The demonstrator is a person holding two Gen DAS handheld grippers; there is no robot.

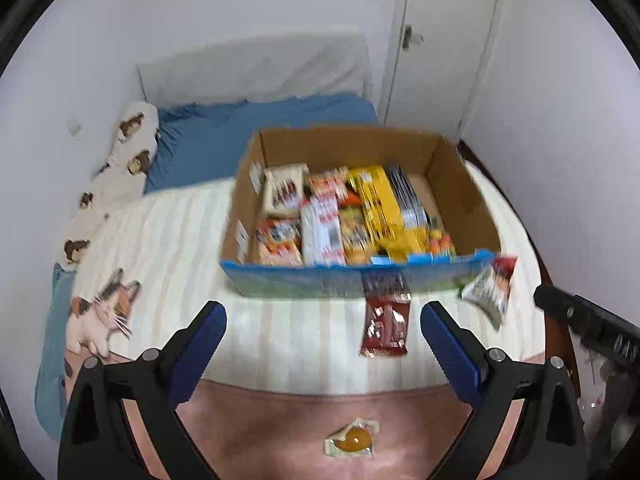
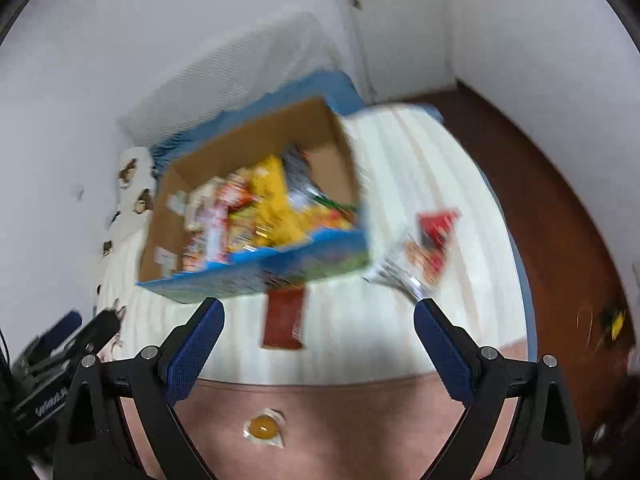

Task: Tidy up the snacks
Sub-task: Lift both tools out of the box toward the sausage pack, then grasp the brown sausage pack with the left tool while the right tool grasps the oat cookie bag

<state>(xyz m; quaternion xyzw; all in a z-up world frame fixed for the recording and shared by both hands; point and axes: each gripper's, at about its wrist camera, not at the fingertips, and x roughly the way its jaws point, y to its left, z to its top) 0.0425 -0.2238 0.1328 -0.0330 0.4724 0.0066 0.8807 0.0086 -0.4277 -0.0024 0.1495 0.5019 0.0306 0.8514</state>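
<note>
A cardboard box (image 1: 460, 184) with a blue front wall sits on the bed, filled with several snack packets. It also shows blurred in the right wrist view (image 2: 256, 144). A dark red packet (image 1: 385, 326) lies just in front of the box, also in the right wrist view (image 2: 284, 320). A white and red packet (image 1: 490, 286) lies at the box's right corner, also in the right wrist view (image 2: 424, 252). A small clear packet with an orange sweet (image 1: 354, 438) lies near me, also in the right wrist view (image 2: 264, 428). My left gripper (image 1: 322, 320) is open and empty. My right gripper (image 2: 318, 318) is open and empty.
The bed has a striped cream cover (image 1: 168, 240) with a cat print (image 1: 102, 314), a pink band (image 1: 280, 424) nearest me and a blue sheet (image 1: 224, 136) beyond. White walls and a door (image 1: 444, 40) stand behind. Dark red floor (image 2: 560, 208) lies right of the bed.
</note>
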